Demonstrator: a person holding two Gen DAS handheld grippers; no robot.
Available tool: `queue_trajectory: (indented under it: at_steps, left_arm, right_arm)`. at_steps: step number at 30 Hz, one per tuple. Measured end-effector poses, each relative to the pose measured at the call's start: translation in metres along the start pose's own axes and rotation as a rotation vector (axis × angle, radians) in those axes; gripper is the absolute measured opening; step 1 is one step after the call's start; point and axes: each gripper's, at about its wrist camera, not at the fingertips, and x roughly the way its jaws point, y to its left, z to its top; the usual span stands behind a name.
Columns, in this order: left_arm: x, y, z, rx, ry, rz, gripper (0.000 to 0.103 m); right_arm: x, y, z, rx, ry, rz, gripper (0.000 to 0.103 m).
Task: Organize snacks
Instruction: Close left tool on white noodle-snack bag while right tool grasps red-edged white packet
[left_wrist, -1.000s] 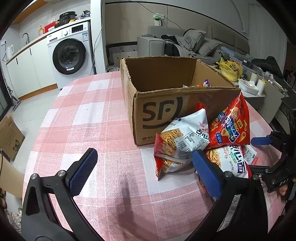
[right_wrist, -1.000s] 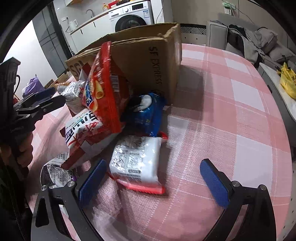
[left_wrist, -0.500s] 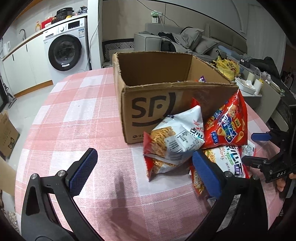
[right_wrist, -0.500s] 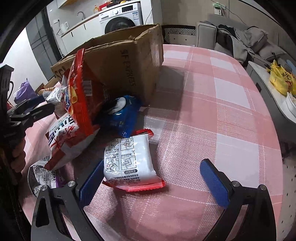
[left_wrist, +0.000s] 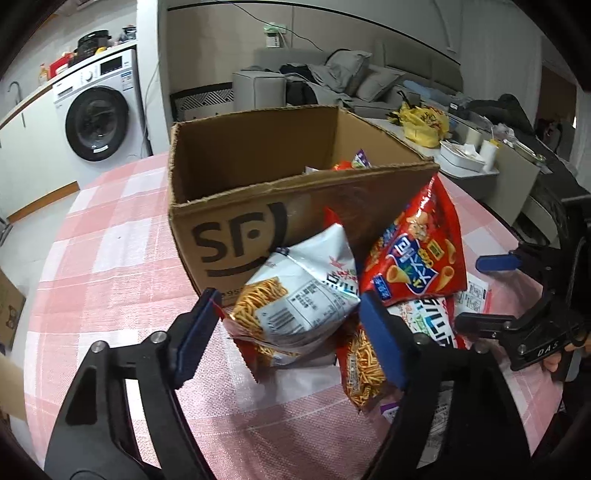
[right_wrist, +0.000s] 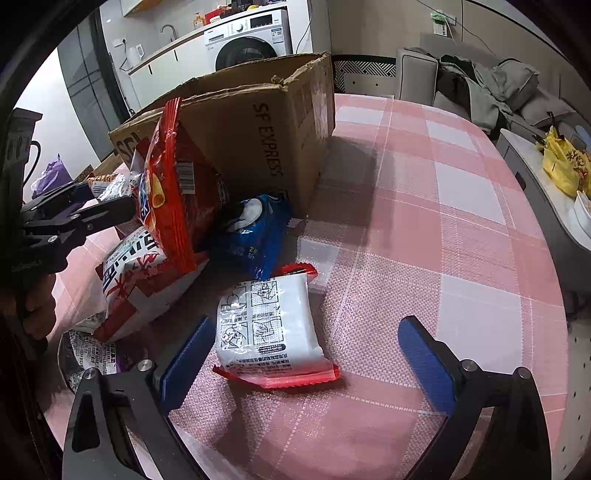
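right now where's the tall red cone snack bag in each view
Left wrist view: the red cone snack bag stands right of centre, leaning on the cardboard box, just beyond the left gripper, whose jaws are closing around a white noodle snack bag.
Right wrist view: the same bag is seen edge-on, left of centre, against the box's side.
Shared landmark: the cardboard box.

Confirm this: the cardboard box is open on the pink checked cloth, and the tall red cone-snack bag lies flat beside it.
Not flat: the left wrist view shows the red cone-snack bag standing on edge, propped against the cardboard box. The rest holds.
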Motion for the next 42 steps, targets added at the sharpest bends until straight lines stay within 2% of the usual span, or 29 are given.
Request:
queue_trajectory:
  at_steps: [1,3,7,9,14,30,32,37,40,42]
  left_arm:
    - [0.001,-0.001,0.0,0.002,0.005,-0.009,0.075]
    - [0.002,0.001,-0.002,-0.003,0.011,-0.029,0.065]
    - [0.001,0.003,-0.004,-0.036,-0.004,-0.052,0.061]
    - [0.0,0.006,-0.005,-0.049,-0.006,-0.065,0.053]
    - [-0.007,0.008,-0.009,-0.043,-0.012,-0.067,0.047]
    - [-0.04,0.024,-0.023,-0.074,-0.049,-0.037,0.046]
    - [-0.043,0.025,-0.023,-0.074,-0.052,-0.035,0.046]
    - [-0.048,0.024,-0.022,-0.075,-0.058,-0.029,0.046]
    - [-0.05,0.022,-0.021,-0.076,-0.063,-0.028,0.046]
    - [-0.052,0.02,-0.02,-0.075,-0.068,-0.024,0.046]
  right_arm:
    - [0.0,0.001,0.0,-0.001,-0.001,0.002,0.101]
    - [0.002,0.0,0.001,-0.003,-0.002,0.006,0.101]
    - [0.003,0.001,0.001,-0.006,-0.005,0.014,0.101]
    - [0.003,0.001,0.001,-0.005,-0.006,0.017,0.1]
    - [0.003,0.002,0.001,-0.01,-0.009,0.021,0.097]
    - [-0.001,0.006,0.0,-0.014,-0.013,0.041,0.087]
    - [-0.002,0.009,0.0,-0.027,-0.011,0.039,0.084]
    - [-0.007,0.01,-0.003,-0.068,0.0,0.056,0.061]
    - [-0.011,0.01,-0.005,-0.091,-0.001,0.069,0.051]
    - [-0.015,0.012,-0.007,-0.121,-0.003,0.06,0.049]
